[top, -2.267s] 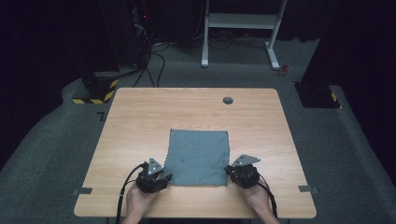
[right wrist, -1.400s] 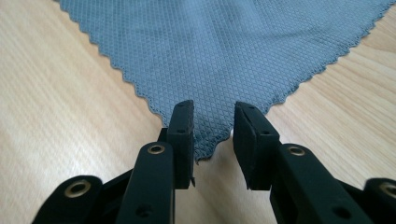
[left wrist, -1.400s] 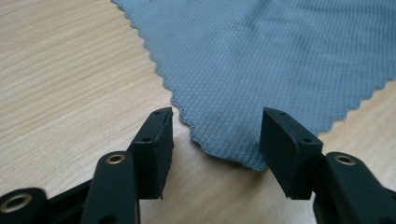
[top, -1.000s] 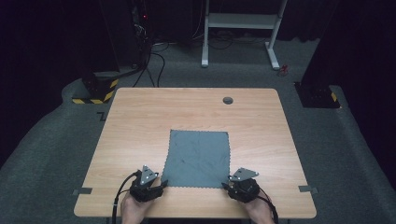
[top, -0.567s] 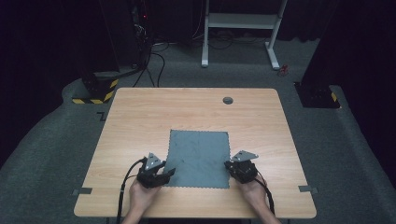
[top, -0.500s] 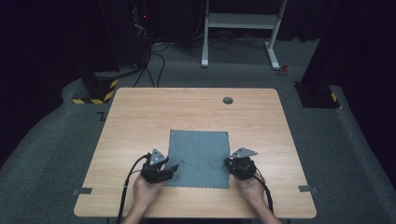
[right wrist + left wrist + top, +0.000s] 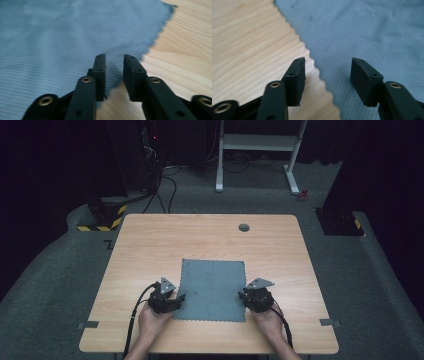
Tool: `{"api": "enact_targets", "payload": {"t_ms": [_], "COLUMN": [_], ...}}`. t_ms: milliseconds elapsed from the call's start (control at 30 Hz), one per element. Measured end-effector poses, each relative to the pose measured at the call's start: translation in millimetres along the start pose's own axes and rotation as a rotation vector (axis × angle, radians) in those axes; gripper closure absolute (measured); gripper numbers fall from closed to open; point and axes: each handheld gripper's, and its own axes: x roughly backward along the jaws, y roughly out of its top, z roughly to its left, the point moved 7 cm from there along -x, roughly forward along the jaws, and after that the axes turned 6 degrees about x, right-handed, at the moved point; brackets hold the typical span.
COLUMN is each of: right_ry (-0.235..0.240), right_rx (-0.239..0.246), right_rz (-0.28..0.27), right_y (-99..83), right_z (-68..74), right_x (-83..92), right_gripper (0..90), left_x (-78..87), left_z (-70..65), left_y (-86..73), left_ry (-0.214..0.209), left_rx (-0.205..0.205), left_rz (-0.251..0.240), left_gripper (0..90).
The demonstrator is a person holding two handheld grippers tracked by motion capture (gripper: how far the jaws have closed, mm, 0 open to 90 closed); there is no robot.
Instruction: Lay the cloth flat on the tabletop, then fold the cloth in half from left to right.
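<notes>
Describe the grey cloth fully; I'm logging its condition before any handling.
The grey cloth is a near-square, blue-grey piece with a fine ribbed weave and zigzag-cut edges. It lies flat and spread on the wooden table, toward the near side, with only faint creases. The left tongs straddle its left edge, jaws wide open. The right tongs sit at its right edge, jaws narrowly apart, not visibly pinching it.

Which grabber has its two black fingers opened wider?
The left gripper. Its jaws stand far apart, straddling the grey cloth's zigzag edge. The right gripper has only a narrow gap between its jaws.
</notes>
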Motion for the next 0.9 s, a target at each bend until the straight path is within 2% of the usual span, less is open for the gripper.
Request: {"api": "enact_targets", "payload": {"t_ms": [100,167,200,233,333,467,667,767,833,900], "right_ry": [0.024,0.042,0.036,0.027,0.028,0.022,0.012,0.005,0.018,0.021], "right_rx": [0.002,0.002,0.012,0.023,0.013,0.016,0.014,0.000,-0.013,-0.003], "right_rz": [-0.020,-0.019,-0.011,-0.015,-0.032,-0.053,-0.050,-0.035,-0.037,-0.043], "right_y": [6.0,7.4,6.8,6.5,4.4,2.0,2.1,2.8,3.8,6.2], "right_z": [12.3,18.5,20.4,21.0,20.8,20.5,19.4,19.8,23.2,28.3], "right_x": [-2.2,-5.9,-8.3,-9.2,-8.6,-8.0,-8.3,-7.6,-7.0,-6.5], "right_gripper": [66.1,63.5,62.7,62.5,61.5,59.6,54.0,55.3,55.8,56.3], "left_x": [-6.6,-13.9,-16.4,-20.1,-21.4,-21.0,-19.2,-20.4,-23.3,-27.0], "left_z": [-2.9,-2.8,-2.7,-1.3,3.4,6.9,9.4,14.7,19.2,21.9], "left_y": [8.2,11.7,12.3,12.6,13.2,12.1,12.0,14.8,18.6,23.1], "left_ry": [-0.033,-0.028,-0.026,-0.013,0.001,-0.004,-0.001,0.008,0.005,0.009], "left_rx": [0.038,0.041,0.042,0.027,0.029,0.021,0.045,0.061,0.092,0.089], "left_rz": [-0.026,-0.018,-0.011,-0.004,-0.011,-0.027,-0.013,-0.002,0.006,0.011], "left_gripper": [43.9,43.7,43.6,43.6,42.9,41.6,42.8,42.3,41.3,40.6]}}
